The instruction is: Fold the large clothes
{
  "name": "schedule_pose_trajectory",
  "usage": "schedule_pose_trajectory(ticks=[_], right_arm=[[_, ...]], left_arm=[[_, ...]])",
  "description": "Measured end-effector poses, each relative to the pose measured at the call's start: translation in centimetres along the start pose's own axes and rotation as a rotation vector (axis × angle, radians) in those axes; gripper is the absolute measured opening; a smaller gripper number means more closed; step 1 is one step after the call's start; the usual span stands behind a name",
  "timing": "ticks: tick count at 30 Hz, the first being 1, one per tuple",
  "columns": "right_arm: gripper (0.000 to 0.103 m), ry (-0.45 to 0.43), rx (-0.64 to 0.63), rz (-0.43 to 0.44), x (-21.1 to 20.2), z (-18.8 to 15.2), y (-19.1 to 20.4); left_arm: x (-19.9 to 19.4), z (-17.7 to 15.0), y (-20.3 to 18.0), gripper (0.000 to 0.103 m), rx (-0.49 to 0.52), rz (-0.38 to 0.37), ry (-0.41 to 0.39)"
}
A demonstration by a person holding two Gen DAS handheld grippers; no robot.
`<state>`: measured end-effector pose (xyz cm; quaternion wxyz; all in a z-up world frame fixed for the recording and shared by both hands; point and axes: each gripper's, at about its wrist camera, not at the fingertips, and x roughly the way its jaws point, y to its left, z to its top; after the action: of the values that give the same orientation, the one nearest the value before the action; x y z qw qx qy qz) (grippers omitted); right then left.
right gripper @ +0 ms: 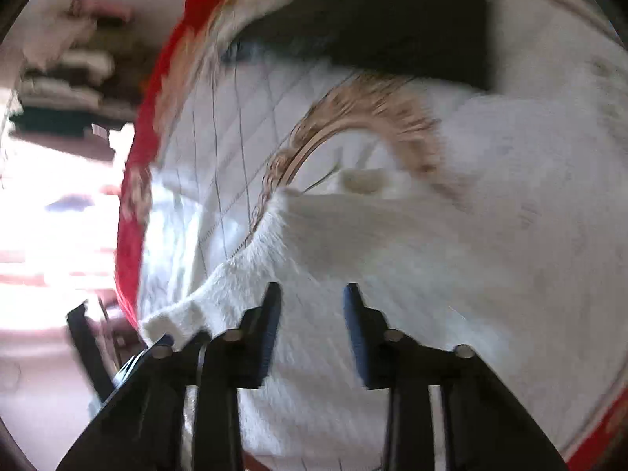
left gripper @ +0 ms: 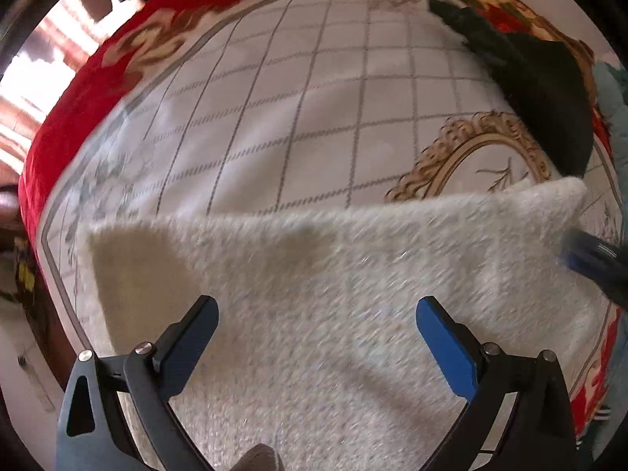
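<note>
A white fluffy garment (left gripper: pixel 314 274) lies spread on the bed, its far edge folded over. My left gripper (left gripper: pixel 317 316) hangs just above it, jaws wide open and empty. The right gripper shows as a dark blue shape at the garment's right edge in the left wrist view (left gripper: pixel 592 259). In the right wrist view the same garment (right gripper: pixel 373 259) fills the lower half, and my right gripper (right gripper: pixel 312 294) is over it with jaws partly open and nothing between them. The right view is blurred.
The bed cover (left gripper: pixel 298 90) is white with a grey grid, a gold oval ornament (left gripper: pixel 471 149) and a red floral border (left gripper: pixel 78 110). A black garment (left gripper: pixel 541 90) lies at the far right; it also shows in the right wrist view (right gripper: pixel 400 19). Shelves of folded clothes (right gripper: pixel 70 78) stand beyond the bed.
</note>
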<state>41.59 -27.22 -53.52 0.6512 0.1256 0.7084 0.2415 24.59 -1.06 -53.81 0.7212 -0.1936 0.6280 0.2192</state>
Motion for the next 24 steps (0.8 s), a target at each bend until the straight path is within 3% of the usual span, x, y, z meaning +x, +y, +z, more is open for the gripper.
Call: schedule_pose_trajectory(ticks=[1, 3, 4, 8, 11, 13, 17, 20, 22, 24], right_arm=[[0.029, 0.076, -0.041, -0.012, 2.9, 0.6, 0.6], [0.029, 0.178, -0.122, -0.132, 7.6, 2.0, 1.5], [0.028, 0.173, -0.162, -0.167, 9.2, 2.7, 2.0], [0.028, 0.260, -0.157, -0.244, 10.0, 4.4, 3.7], [0.030, 0.260, -0.106, -0.229, 7.0, 4.2, 4.5], [0.030, 0.211, -0.155, -0.164, 4.6, 3.5, 5.7], [0.029, 0.300, -0.203, -0.090, 5.7, 0.2, 7.0], [0.027, 0.360, -0.283, -0.251, 12.2, -2.2, 6.1], [0.027, 0.334, -0.278, -0.281, 13.2, -1.7, 6.8], [0.027, 0.367, -0.215, -0.263, 13.1, -1.0, 6.4]], left_arm=[[0.2, -0.4, 0.5, 0.103, -0.013, 0.004, 0.006], [0.6, -0.8, 0.8, 0.103, -0.025, 0.011, 0.014], [0.7, -1.1, 1.2, 0.103, -0.036, 0.015, 0.018], [0.3, -1.6, 2.6, 0.103, -0.085, 0.010, 0.030], [-1.0, -1.6, 3.4, 0.103, -0.103, 0.000, 0.016], [-1.9, -1.4, 3.7, 0.103, -0.092, 0.009, -0.004], [-2.3, -1.2, 3.8, 0.103, -0.080, 0.009, -0.017], [-2.3, -0.8, 3.4, 0.103, -0.072, 0.022, -0.024], [-2.2, -0.6, 3.0, 0.103, -0.062, 0.028, -0.022], [-2.2, -0.4, 2.2, 0.103, -0.051, 0.025, -0.020]])
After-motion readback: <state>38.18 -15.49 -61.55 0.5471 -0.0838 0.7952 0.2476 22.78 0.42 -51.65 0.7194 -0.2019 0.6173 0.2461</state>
